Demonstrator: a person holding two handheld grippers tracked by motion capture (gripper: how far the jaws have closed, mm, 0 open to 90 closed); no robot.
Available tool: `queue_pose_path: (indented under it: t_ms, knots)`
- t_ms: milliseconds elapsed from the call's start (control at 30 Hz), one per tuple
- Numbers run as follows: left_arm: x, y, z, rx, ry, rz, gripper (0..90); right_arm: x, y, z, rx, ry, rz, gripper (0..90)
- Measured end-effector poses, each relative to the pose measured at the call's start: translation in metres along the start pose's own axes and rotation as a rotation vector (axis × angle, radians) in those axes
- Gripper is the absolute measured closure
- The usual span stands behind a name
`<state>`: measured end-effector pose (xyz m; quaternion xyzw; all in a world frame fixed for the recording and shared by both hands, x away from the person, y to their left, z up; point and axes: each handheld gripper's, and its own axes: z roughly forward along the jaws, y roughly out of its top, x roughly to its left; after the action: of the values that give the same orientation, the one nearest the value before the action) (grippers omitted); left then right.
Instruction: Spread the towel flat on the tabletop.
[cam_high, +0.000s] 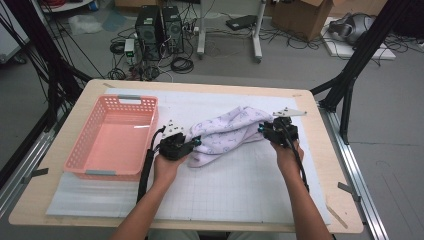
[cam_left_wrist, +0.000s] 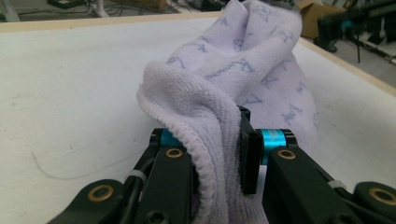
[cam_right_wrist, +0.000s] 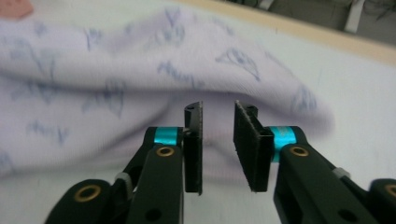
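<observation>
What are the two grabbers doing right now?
Left gripper: shut on the towel's edge.
Right gripper: open, nothing between its pads, right by the towel.

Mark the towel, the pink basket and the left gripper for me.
towel (cam_high: 235, 131): high view, middle of the bunched cloth.
pink basket (cam_high: 114, 173): high view, near rim.
left gripper (cam_left_wrist: 217, 154): left gripper view, between jaws, clamped on towel edge.

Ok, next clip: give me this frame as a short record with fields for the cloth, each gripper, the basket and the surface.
cloth: lilac printed towel, bunched mid-table
left gripper: jaws closed on a fold of the towel's edge
right gripper: jaws apart, nothing between them, towel just ahead
basket: pink basket, left of the towel, nothing in it
surface: white gridded mat on the wooden table
</observation>
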<state>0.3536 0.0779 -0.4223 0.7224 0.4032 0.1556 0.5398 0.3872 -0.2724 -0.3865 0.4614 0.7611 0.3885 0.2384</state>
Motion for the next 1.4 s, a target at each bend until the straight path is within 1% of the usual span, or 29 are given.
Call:
queue_pose_path:
  t_ms: [67, 100, 133, 167, 200, 233, 300, 333, 367, 400, 433, 467, 533, 667, 700, 733, 800, 833, 867, 900, 933, 967, 1033, 1067, 1133, 1200, 1233, 1333, 1400]
  knots:
    - [0.000, 0.000, 0.000, -0.004, -0.001, -0.005, 79.3, -0.002, -0.010, -0.001, 0.052, 0.029, 0.027, 73.5]
    - [0.000, 0.001, 0.000, -0.005, -0.001, -0.006, 79.3, -0.001, -0.013, 0.001, 0.068, 0.055, 0.039, 73.1]
    - [0.000, 0.001, 0.001, -0.004, 0.001, -0.005, 79.3, 0.002, -0.016, 0.003, 0.061, 0.086, 0.041, 71.2]
    - [0.000, 0.000, 0.001, -0.005, 0.001, -0.005, 79.3, 0.007, -0.017, 0.006, 0.063, 0.109, 0.043, 67.0]
    - [0.000, 0.000, 0.001, -0.006, 0.003, -0.005, 79.3, 0.012, -0.016, 0.010, 0.064, 0.121, 0.039, 60.8]
    - [0.000, 0.000, 0.002, -0.005, 0.004, -0.006, 79.3, 0.018, -0.016, 0.015, 0.062, 0.118, 0.040, 57.5]
    - [0.000, 0.000, 0.002, -0.006, 0.004, -0.007, 79.2, 0.028, -0.015, 0.028, 0.076, 0.115, 0.035, 57.2]
    - [0.001, 0.000, 0.002, -0.004, 0.005, -0.005, 79.2, 0.032, -0.014, 0.036, 0.089, 0.112, 0.042, 57.9]
    - [0.000, 0.000, 0.002, -0.002, 0.004, -0.005, 79.3, 0.034, -0.015, 0.041, 0.098, 0.112, 0.037, 63.2]
    - [0.000, 0.000, 0.002, -0.003, 0.002, -0.007, 79.2, 0.038, -0.016, 0.048, 0.124, 0.119, 0.028, 72.2]
    - [0.000, 0.000, 0.001, 0.001, -0.001, -0.005, 79.2, 0.040, -0.016, 0.051, 0.133, 0.128, 0.012, 84.9]
    - [0.000, 0.000, 0.000, 0.000, 0.000, 0.001, 79.2, 0.041, -0.017, 0.053, 0.137, 0.149, -0.011, 89.5]
    - [0.001, 0.000, -0.002, -0.005, -0.005, 0.003, 78.8, 0.044, -0.018, 0.047, 0.128, 0.150, -0.048, 90.0]
    - [0.000, -0.001, -0.006, -0.013, -0.008, -0.006, 78.1, 0.035, -0.026, 0.019, 0.098, 0.168, -0.052, 90.0]
    - [-0.001, -0.004, -0.006, -0.014, -0.030, -0.012, 77.8, 0.031, -0.030, 0.011, 0.087, 0.173, -0.053, 90.0]
    - [-0.003, -0.005, -0.006, -0.014, -0.039, -0.011, 77.6, 0.028, -0.033, 0.004, 0.080, 0.175, -0.051, 90.0]
    - [-0.007, -0.006, -0.004, -0.009, -0.039, 0.001, 76.9, 0.025, -0.038, -0.009, 0.068, 0.165, -0.065, 90.0]
    - [-0.008, -0.005, -0.004, -0.019, -0.033, 0.007, 76.9, 0.025, -0.040, -0.014, 0.064, 0.147, -0.075, 90.0]
    - [-0.008, -0.005, -0.004, -0.027, -0.032, 0.001, 77.2, 0.022, -0.041, -0.018, 0.058, 0.139, -0.068, 90.0]
    - [-0.008, -0.005, -0.004, -0.035, -0.034, -0.008, 78.1, 0.018, -0.042, -0.019, 0.045, 0.146, -0.036, 90.0]
    - [-0.007, -0.004, -0.004, -0.041, -0.024, -0.012, 78.7, 0.015, -0.042, -0.020, 0.029, 0.145, -0.022, 90.0]
    - [-0.006, -0.004, -0.005, -0.044, -0.006, -0.015, 79.0, 0.012, -0.041, -0.019, 0.020, 0.129, -0.010, 89.6]
    - [-0.002, -0.003, -0.006, -0.051, 0.009, -0.027, 79.1, 0.009, -0.041, -0.013, 0.025, 0.119, 0.015, 89.2]
    - [-0.001, -0.003, -0.006, -0.055, 0.010, -0.037, 79.2, 0.009, -0.042, -0.007, 0.046, 0.125, 0.025, 86.1]
    - [0.000, -0.004, -0.006, -0.054, 0.009, -0.038, 79.1, 0.012, -0.045, 0.008, 0.088, 0.143, 0.041, 79.4]
    - [0.001, -0.004, -0.006, -0.046, 0.010, -0.037, 79.1, 0.017, -0.045, 0.020, 0.103, 0.147, 0.044, 72.6]
    - [0.001, -0.004, -0.006, -0.044, 0.012, -0.032, 79.1, 0.019, -0.044, 0.023, 0.099, 0.144, 0.050, 67.7]
    - [0.001, -0.004, -0.006, -0.043, 0.013, -0.030, 79.1, 0.026, -0.038, 0.032, 0.059, 0.170, 0.097, 61.1]
    - [0.002, -0.004, -0.007, -0.038, 0.014, -0.025, 79.1, 0.030, -0.034, 0.038, 0.055, 0.148, 0.099, 59.0]
